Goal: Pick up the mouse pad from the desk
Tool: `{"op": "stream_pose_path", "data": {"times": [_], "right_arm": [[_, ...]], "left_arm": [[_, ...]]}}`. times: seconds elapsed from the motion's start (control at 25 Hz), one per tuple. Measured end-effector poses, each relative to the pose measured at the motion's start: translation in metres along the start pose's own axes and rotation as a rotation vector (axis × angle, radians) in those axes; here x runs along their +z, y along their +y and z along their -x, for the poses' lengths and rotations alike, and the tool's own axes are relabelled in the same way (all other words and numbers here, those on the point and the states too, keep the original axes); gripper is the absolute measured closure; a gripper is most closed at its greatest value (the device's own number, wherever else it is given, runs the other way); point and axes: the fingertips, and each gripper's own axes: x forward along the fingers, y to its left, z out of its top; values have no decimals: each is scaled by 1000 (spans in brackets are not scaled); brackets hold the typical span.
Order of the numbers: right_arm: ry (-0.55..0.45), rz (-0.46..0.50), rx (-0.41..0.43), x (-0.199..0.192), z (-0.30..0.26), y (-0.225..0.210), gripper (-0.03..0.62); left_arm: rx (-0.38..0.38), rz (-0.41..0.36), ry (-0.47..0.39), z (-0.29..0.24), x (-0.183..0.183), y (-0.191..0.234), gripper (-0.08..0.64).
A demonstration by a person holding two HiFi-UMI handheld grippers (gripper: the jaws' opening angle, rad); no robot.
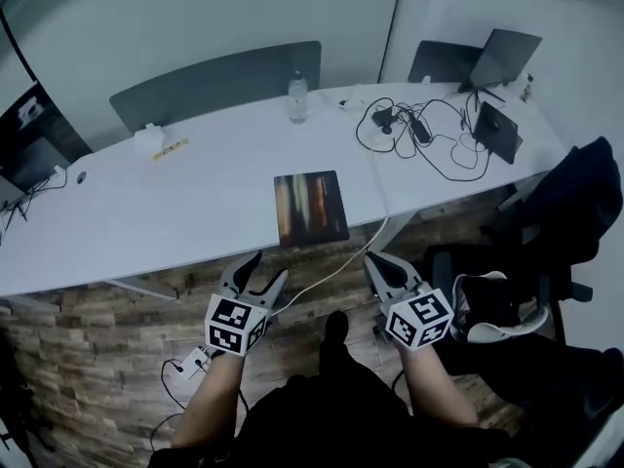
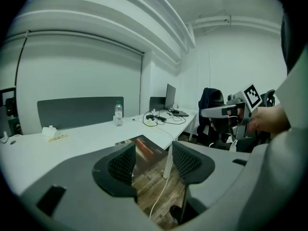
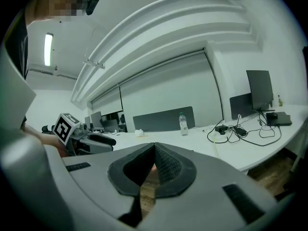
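Mouse pad (image 1: 311, 208) lies flat on the desk (image 1: 195, 193), right at the front edge, near the seam between the two tabletops. Both grippers are short of the desk and below its edge, over the wood floor, well apart from the pad. Left gripper (image 1: 268, 266) has jaws parted, nothing between them; its own view lines the pad up in the gap but far off. Right gripper (image 1: 378, 261) has jaws closed tip to tip, empty. Risks, as a judgement: the pad is thin and flat, so a jaw coming from above may just push it across the desk instead of getting under. A low approach at the edge could bump the tabletop or knock the pad off onto the floor. The right gripper can't take anything until it opens. A white cable (image 1: 322, 276) hangs just below the pad's edge and could snag a jaw.
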Motion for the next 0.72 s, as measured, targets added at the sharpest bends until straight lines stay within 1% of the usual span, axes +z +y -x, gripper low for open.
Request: {"op": "stream_pose_path", "data": {"times": [0.16,0.4,0.52,0.72], "right_arm": [[18,-27,24,3,-32,-42,588],[44,-54,64,6,-62,-83,588],[56,-53,74,7,-72,-92,588],[74,-38,76,13,-89,-86,588]], "left_arm": [[-14,4,53,-52,11,5,304],[-11,11,105,-100,18,7,291],[-4,14,109,-111,21,11,291],[-22,38,114,-118,13,23,291]]}}
